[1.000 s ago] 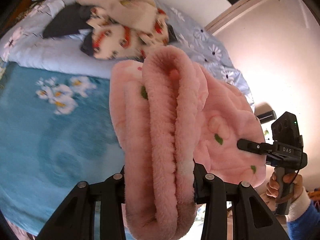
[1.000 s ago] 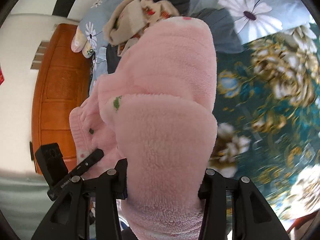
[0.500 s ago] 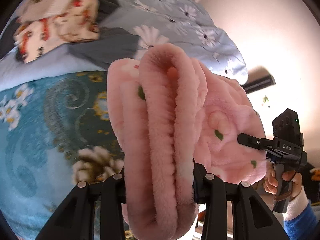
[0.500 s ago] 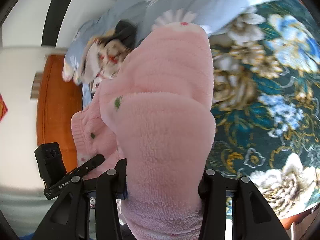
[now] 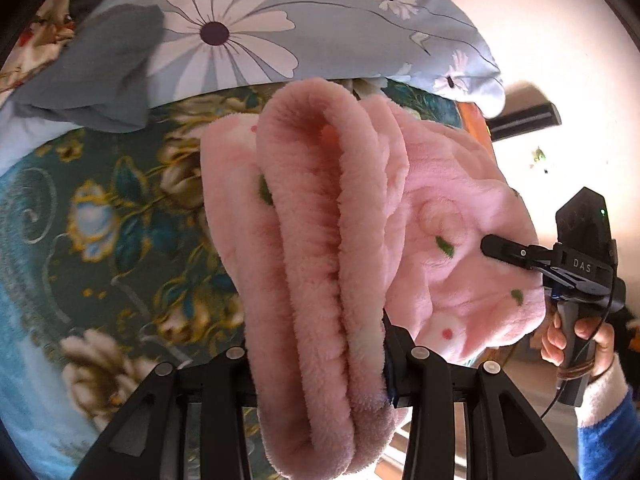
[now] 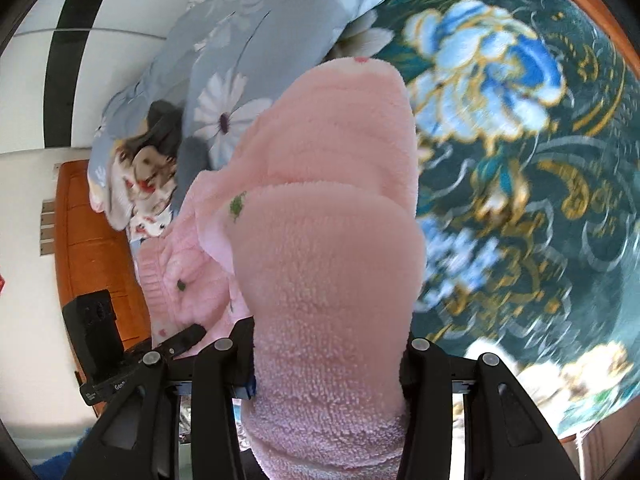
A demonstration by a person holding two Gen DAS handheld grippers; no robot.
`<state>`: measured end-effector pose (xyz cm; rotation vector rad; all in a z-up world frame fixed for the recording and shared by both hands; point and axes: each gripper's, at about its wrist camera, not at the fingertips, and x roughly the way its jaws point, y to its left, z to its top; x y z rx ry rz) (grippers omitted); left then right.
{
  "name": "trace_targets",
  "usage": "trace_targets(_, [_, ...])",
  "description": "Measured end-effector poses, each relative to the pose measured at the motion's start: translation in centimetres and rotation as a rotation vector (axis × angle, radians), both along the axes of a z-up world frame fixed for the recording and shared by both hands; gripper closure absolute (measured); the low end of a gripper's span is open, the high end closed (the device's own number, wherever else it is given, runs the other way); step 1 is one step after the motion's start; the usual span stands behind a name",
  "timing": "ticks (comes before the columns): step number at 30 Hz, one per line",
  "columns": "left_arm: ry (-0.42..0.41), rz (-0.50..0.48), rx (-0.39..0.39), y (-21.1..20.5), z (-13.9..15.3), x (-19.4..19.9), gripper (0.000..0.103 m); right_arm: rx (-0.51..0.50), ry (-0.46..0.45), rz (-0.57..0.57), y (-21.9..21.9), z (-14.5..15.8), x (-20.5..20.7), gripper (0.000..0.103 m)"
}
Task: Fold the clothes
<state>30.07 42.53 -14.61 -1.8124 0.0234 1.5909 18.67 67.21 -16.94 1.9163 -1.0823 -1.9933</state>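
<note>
A thick pink fleece garment (image 5: pixel 320 216) with small green and red spots hangs folded in several layers between both grippers, above the bed. My left gripper (image 5: pixel 320 364) is shut on one bunched end; its fingertips are buried in the pile. My right gripper (image 6: pixel 328 360) is shut on the other end of the pink garment (image 6: pixel 332 208), which fills most of that view. In the left wrist view the right gripper (image 5: pixel 490 247) shows at the right, held by a hand (image 5: pixel 576 340). The left gripper (image 6: pixel 182 340) shows at the lower left of the right wrist view.
Below lies a teal floral blanket (image 5: pixel 100 240) on the bed. A blue-grey daisy duvet (image 5: pixel 248 32) and a grey garment (image 5: pixel 100 80) lie behind it. A cream, red-printed clothes pile (image 6: pixel 136 184) sits farther off. An orange wooden bed frame (image 6: pixel 84 240) stands by the white wall.
Both grippers have carried the pink garment sideways across the bed and lower. The cream clothes pile has slid out of the left wrist view; the dark floral blanket now lies below.
</note>
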Motion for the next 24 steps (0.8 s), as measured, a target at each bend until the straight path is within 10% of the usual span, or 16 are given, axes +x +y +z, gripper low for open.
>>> trace_targets(24, [-0.013,0.037,-0.082,5.8,-7.3,-5.1,0.054,0.08,-0.015,0.121,5.5,-8.4,-12.2,0.055])
